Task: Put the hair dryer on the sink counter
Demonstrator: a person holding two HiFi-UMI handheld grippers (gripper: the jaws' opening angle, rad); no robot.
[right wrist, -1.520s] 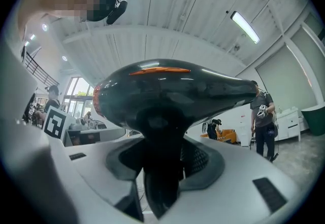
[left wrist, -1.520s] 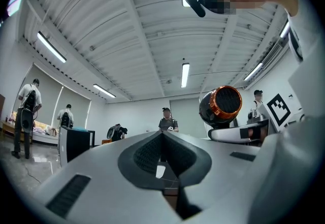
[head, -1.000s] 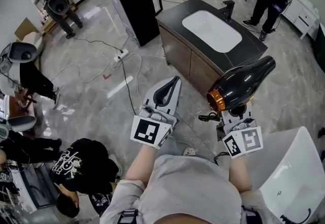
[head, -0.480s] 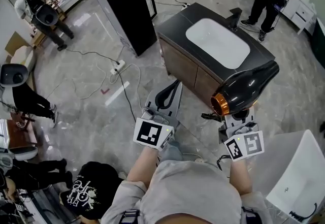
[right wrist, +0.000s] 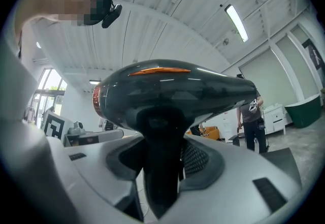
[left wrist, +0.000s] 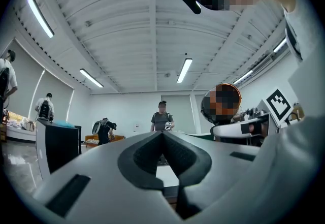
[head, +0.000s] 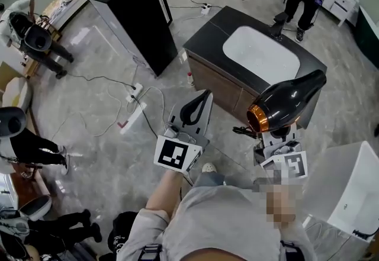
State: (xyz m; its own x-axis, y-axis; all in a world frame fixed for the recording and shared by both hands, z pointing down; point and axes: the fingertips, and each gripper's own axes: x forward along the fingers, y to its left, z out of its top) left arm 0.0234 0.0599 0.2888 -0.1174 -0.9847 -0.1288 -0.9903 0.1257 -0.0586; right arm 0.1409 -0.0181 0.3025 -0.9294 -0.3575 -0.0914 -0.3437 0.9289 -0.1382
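Right gripper (head: 278, 135) is clamped on the dryer's handle, and the dryer (head: 287, 100) rides in the air right above it, orange-ringed end turned toward the left gripper (head: 192, 110), whose jaws are pressed together on nothing. The counter (head: 207, 41) lies ahead of both grippers and lower down, well apart from the dryer (its top looks bare around the basin). So the pickup looks done; the carry across and the set-down are what's left.

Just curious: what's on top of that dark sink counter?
A white basin and black faucet sit on the sink counter; the held hair dryer covers its near corner.
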